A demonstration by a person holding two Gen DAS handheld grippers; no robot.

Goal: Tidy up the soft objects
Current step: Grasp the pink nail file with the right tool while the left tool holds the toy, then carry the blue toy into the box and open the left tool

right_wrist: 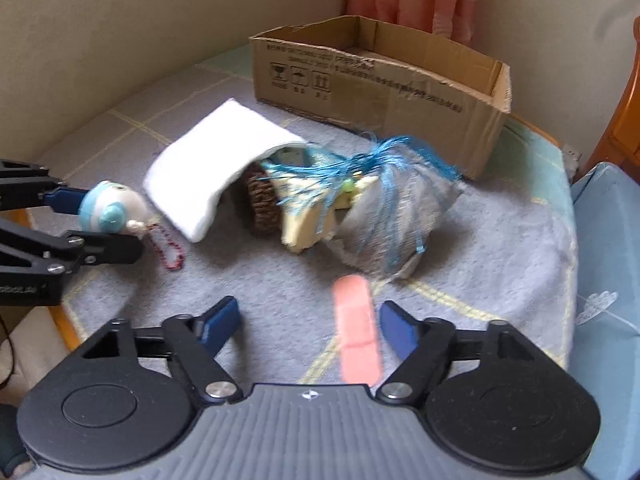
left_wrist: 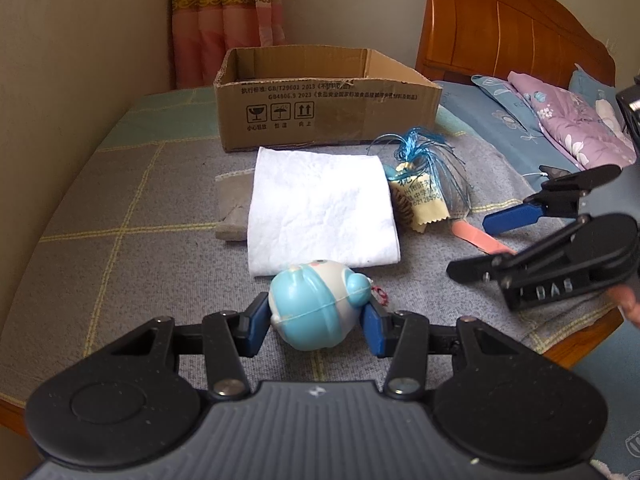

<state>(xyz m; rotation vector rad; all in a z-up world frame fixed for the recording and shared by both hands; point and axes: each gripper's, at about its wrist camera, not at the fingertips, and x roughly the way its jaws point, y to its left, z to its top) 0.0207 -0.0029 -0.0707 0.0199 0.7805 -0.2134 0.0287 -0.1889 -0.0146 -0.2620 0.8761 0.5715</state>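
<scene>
Bedspread-side, the right gripper [right_wrist: 310,330] is hovering unclenched around the pink strip [right_wrist: 358,334], lying lengthwise near its right pad, while the left gripper [left_wrist: 314,326] is clasping the blue toy [left_wrist: 316,308].

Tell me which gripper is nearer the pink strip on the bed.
Right. The right gripper hangs over the pink strip, which lies between its open fingers, close to one of them. The left gripper is off to the side, shut on the blue and white toy.

Glossy plastic toy [left_wrist: 312,308], corrugated cardboard box [left_wrist: 328,108]

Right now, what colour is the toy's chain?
Red, on the toy; the chain shows best in the right wrist view.
</scene>
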